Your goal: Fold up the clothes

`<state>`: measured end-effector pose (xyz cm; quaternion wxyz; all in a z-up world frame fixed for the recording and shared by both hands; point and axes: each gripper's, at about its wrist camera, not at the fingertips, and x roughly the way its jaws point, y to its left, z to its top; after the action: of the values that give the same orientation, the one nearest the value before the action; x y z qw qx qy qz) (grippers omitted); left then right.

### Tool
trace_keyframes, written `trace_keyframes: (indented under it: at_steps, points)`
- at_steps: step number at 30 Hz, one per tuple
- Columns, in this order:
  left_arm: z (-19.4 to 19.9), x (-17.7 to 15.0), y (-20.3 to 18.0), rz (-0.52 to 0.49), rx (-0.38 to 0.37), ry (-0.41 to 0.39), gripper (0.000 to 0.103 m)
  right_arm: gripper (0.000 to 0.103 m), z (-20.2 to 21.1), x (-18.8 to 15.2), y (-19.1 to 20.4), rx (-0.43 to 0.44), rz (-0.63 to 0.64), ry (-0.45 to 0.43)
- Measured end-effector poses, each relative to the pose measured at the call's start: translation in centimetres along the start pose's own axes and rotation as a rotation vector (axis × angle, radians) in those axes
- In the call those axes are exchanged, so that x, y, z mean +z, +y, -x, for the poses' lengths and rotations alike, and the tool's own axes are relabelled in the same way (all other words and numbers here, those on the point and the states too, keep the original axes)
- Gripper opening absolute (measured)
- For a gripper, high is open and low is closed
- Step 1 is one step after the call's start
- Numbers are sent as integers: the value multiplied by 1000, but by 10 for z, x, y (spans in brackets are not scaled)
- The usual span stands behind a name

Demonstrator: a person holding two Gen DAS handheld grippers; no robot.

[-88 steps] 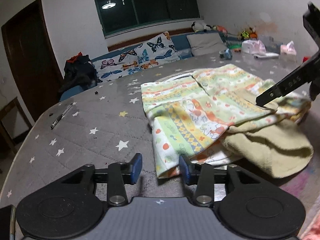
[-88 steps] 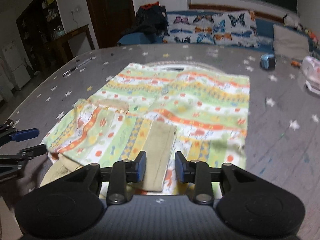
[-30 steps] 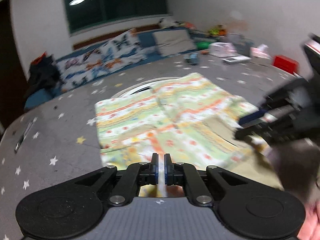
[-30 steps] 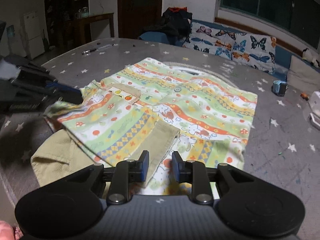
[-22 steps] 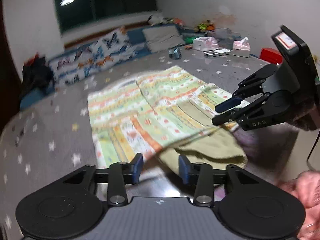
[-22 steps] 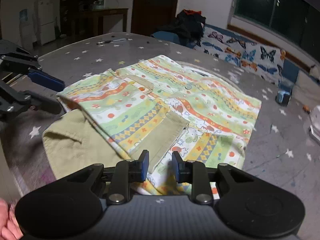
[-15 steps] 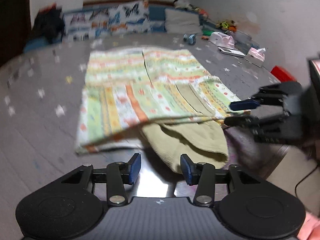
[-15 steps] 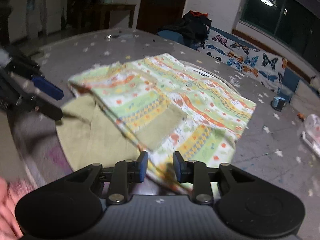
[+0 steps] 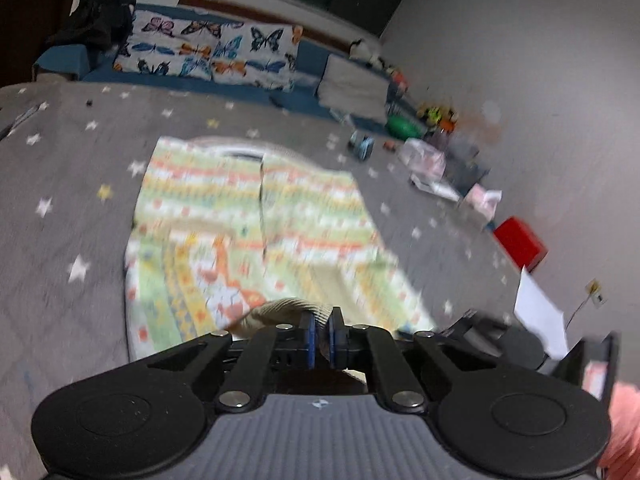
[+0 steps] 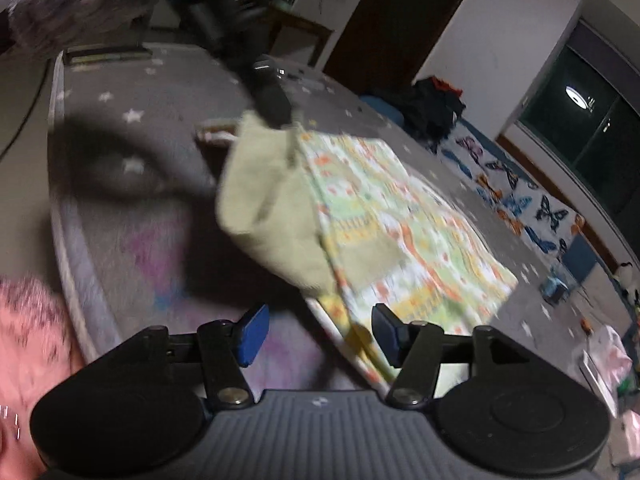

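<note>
Your left gripper (image 9: 322,336) pinches the garment's (image 9: 256,224) near hem off the bed's (image 9: 60,184) near edge, your right gripper (image 10: 316,330) gapes empty, so folding has barely begun.

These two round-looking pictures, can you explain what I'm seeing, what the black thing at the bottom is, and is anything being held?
Each picture comes from a wide-angle camera mounted on a hand-held tool with two fingers; a person holds one tool in each hand. The black shape at the bottom is the tool itself.

In the left tool's view, the left gripper has its blue-padded fingers closed on a ribbed beige cloth edge.

In the right tool's view, the right gripper is open and holds nothing. Further back, the other tool lifts a corner of the plain beige cloth.

A patterned green-and-orange garment lies spread on a grey star-print surface. Butterfly pillows and small clutter, including a red box, sit beyond. Both pictures are motion-blurred.
</note>
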<state>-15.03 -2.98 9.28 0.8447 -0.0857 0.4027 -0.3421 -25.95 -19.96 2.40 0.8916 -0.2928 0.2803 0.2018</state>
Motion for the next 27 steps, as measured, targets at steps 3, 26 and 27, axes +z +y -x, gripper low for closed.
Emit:
trace_keyframes:
  at_steps: [3, 26, 27]
  points:
    - [-2, 12, -3, -14, -17, -11, 7, 55, -14, 12, -2, -37, -9, -48]
    - [13, -71, 0, -495, 315, -165, 51, 14, -25, 35, -78, 124, -389, -43]
    - [8, -72, -2, -529, 337, -168, 51, 14, -25, 35, -80, 123, -394, -44]
